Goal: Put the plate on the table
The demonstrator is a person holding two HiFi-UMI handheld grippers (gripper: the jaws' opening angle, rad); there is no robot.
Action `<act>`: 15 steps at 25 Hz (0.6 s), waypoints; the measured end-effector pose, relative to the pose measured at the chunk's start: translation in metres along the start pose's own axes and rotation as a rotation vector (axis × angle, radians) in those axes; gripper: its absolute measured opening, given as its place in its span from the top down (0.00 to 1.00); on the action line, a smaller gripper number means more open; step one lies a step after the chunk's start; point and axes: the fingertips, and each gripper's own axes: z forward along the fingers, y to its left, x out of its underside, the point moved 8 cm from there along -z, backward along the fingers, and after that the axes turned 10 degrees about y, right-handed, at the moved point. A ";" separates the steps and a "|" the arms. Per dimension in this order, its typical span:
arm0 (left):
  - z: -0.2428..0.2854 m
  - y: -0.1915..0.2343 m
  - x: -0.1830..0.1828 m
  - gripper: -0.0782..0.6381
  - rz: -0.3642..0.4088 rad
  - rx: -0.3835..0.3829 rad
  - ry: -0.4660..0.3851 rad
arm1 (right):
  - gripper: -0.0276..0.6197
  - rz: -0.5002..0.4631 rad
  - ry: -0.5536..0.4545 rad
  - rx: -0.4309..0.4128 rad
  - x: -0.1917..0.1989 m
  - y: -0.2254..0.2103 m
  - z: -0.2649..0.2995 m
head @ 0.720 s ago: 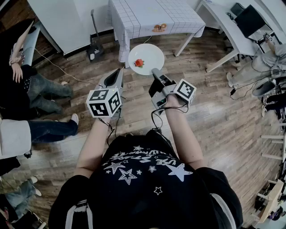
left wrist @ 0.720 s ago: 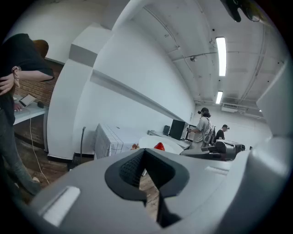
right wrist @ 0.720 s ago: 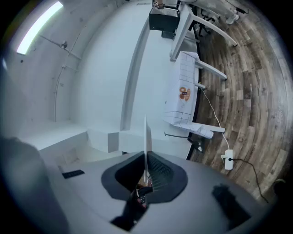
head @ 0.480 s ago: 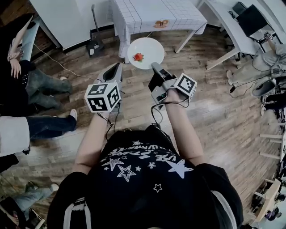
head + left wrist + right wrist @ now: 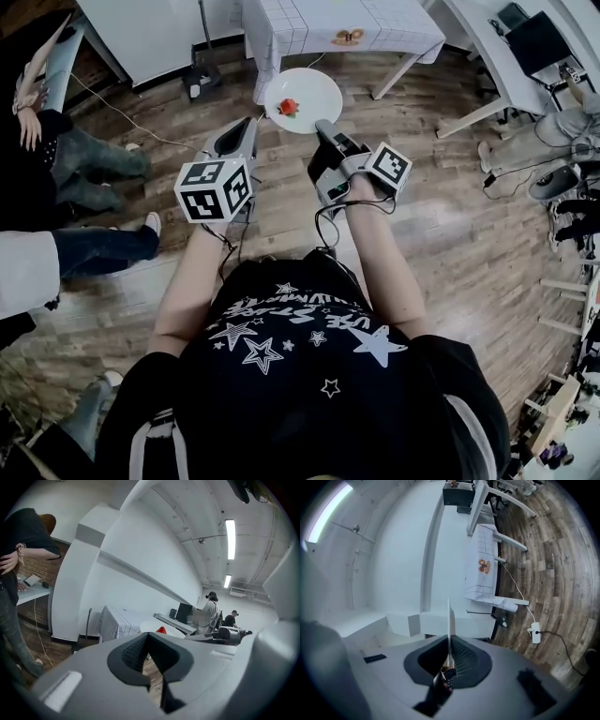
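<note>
We hold the plate (image 5: pixel 317 86) in the air, just short of the table's (image 5: pixel 328 19) near edge, over the wooden floor (image 5: pixel 450 234). The right gripper (image 5: pixel 322 127) pinches the plate's rim on the side away from the table. In the right gripper view the plate stands edge-on as a thin white line clamped between the 2 pads (image 5: pixel 464 654). The left gripper (image 5: pixel 248 127) hangs short of the table too, beside the plate, its jaws pressed together on nothing.

1 small red thing (image 5: pixel 290 107) lies loose on the plate, so with only 1 grip on the rim we judge level carrying to matter most; any tip could roll it off. We should bring the plate fully over the table's cloth and pick a bare part of the table, clear of the orange-brown thing (image 5: pixel 349 37) near its front. We should lower until the base sits flat on the table, then spread the right jaws and draw straight back from the table.
</note>
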 end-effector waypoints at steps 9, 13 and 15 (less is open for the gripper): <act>0.001 0.040 0.017 0.88 -0.039 0.008 0.024 | 0.92 0.062 0.009 0.028 0.023 -0.025 0.020; 0.008 0.038 0.015 0.88 -0.052 0.004 0.028 | 0.92 0.047 0.010 0.050 0.013 -0.022 0.019; 0.011 0.037 0.014 0.88 -0.054 -0.002 0.037 | 0.92 0.045 0.007 0.054 0.004 -0.022 0.021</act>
